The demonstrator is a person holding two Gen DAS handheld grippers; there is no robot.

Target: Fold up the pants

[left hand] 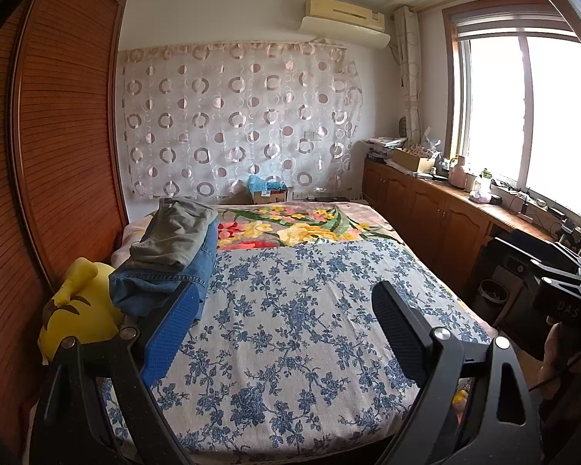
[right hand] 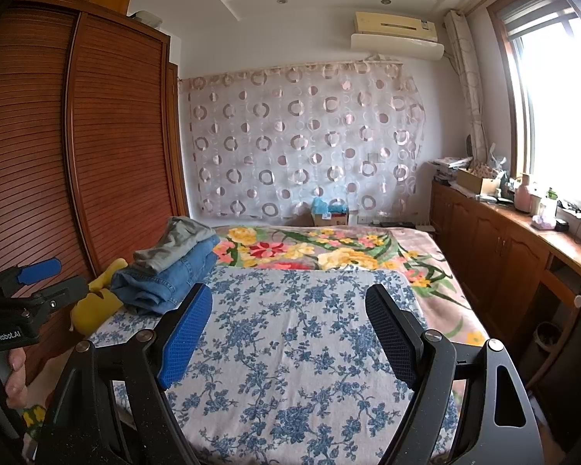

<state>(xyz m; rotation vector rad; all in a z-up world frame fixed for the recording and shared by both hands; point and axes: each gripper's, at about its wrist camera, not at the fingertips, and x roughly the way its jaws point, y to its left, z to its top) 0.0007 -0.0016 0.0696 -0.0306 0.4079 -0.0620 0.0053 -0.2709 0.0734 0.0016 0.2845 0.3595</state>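
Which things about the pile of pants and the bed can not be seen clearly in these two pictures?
- Jeans: near end hidden by the left gripper's blue finger, left wrist view.
- Grey pants on top: fold count unclear; the far side faces away, both views.
- Yellow plush toy: partly behind the jeans, so its shape is unclear.
- Bed: near edge covered by the right gripper.
- Items on the window counter: too small, washed out by glare.

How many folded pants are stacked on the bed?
2: grey pants on top, blue jeans beneath them, at the bed's left edge beside the yellow plush toy. More may be hidden underneath.
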